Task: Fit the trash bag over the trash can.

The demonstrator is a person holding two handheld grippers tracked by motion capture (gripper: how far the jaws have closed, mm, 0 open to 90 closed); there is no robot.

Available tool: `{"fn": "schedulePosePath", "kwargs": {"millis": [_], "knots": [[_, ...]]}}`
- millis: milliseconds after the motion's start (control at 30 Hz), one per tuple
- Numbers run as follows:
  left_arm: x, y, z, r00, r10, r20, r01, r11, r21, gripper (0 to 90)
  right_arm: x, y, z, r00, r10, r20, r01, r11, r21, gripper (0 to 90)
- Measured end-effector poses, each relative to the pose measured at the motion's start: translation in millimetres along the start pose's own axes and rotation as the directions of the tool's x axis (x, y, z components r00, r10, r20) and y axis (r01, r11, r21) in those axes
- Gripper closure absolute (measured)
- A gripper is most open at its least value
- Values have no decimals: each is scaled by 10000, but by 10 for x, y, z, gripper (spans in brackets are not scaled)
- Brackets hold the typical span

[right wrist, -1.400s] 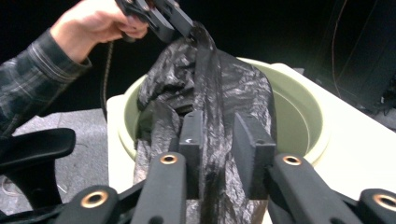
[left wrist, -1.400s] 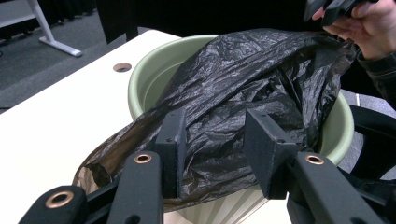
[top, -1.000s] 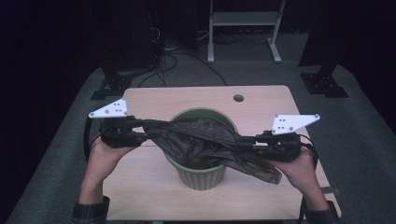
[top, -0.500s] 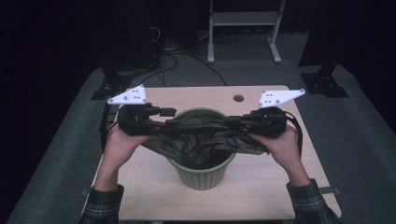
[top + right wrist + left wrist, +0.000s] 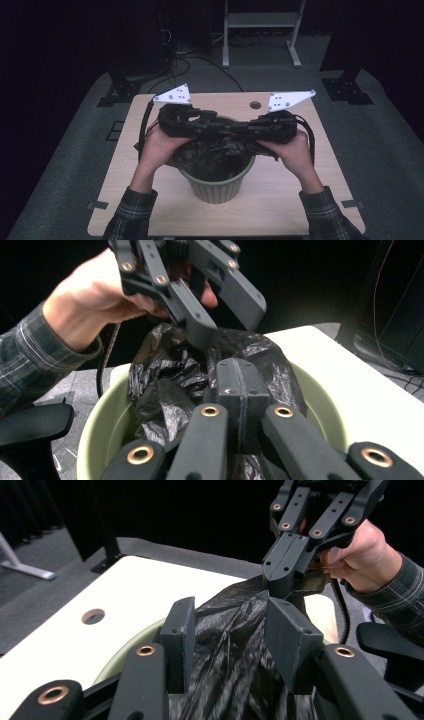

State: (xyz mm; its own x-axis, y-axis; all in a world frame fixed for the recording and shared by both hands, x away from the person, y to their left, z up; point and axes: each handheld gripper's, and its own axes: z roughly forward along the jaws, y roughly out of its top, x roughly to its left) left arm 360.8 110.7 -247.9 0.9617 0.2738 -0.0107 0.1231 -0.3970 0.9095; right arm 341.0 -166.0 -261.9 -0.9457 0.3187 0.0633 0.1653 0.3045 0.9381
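The right gripper (image 5: pixel 239 390) is clenched on a fold of the black bag (image 5: pixel 165 375); the left gripper (image 5: pixel 232 635) stands released, its jaws apart around the plastic. Both meet over the far rim of the green bin (image 5: pixel 220 187), which sits mid-tabletop, nearer the front edge. The bag lies bunched inside, so lining looks barely begun: its mouth must yet be spread over the rim.

We see a light wood table (image 5: pixel 320 200), rectangular, rounded corners, standing on grey carpet. A small round hole (image 5: pixel 255 105) sits in the top near the 12 o'clock edge. A green bin (image 5: pixel 216 186) stands directly on it, about centre, slightly toward 6 o'clock, with a black bag (image 5: pixel 212 157) inside.
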Motion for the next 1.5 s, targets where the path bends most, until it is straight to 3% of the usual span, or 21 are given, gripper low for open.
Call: {"fn": "schedulePosePath", "kwargs": {"millis": [200, 400, 500, 700, 933, 1067, 1233, 1367, 1500], "knots": [[-12, -78, 171, 9997, -34, 238, 20, 9983, 575, 576, -27, 3, -114, 9999, 119, 48, -117, 9991, -417, 899], [20, -216, 164, 9997, -185, 169, 167, 9952, 966, 631, -47, 22, -215, 9994, 155, 299, -130, 9964, -835, 899], [56, -237, 70, 9995, -309, -22, 310, 9948, 968, 701, -45, 26, -236, 9993, 124, 355, -94, 9964, -839, 899], [161, -281, -209, 9956, -472, -811, 552, 9936, 986, 740, -75, -20, -295, 9982, 219, 563, -173, 9966, -804, 900], [282, -413, -486, 9823, -741, -1720, 922, 9907, 999, 780, -151, -79, -345, 9954, 406, 866, -340, 9965, -768, 899], [341, -480, -610, 9766, -962, -1921, 1133, 9903, 801, 838, -176, -92, -331, 9926, 421, 1141, -341, 9969, -710, 898], [351, -527, -694, 9722, -1092, -2072, 1279, 9886, 789, 860, -179, -154, -270, 9882, 453, 1466, -399, 9984, -393, 703], [339, -547, -754, 9702, -1132, -2143, 1311, 9888, 711, 868, -181, -256, -253, 9872, 759, 1405, -738, 9971, -196, 639], [337, -576, -793, 9680, -1233, -2185, 1400, 9882, 628, 867, -117, -313, -269, 9906, 684, 1182, -675, 9977, -115, 621]]}}
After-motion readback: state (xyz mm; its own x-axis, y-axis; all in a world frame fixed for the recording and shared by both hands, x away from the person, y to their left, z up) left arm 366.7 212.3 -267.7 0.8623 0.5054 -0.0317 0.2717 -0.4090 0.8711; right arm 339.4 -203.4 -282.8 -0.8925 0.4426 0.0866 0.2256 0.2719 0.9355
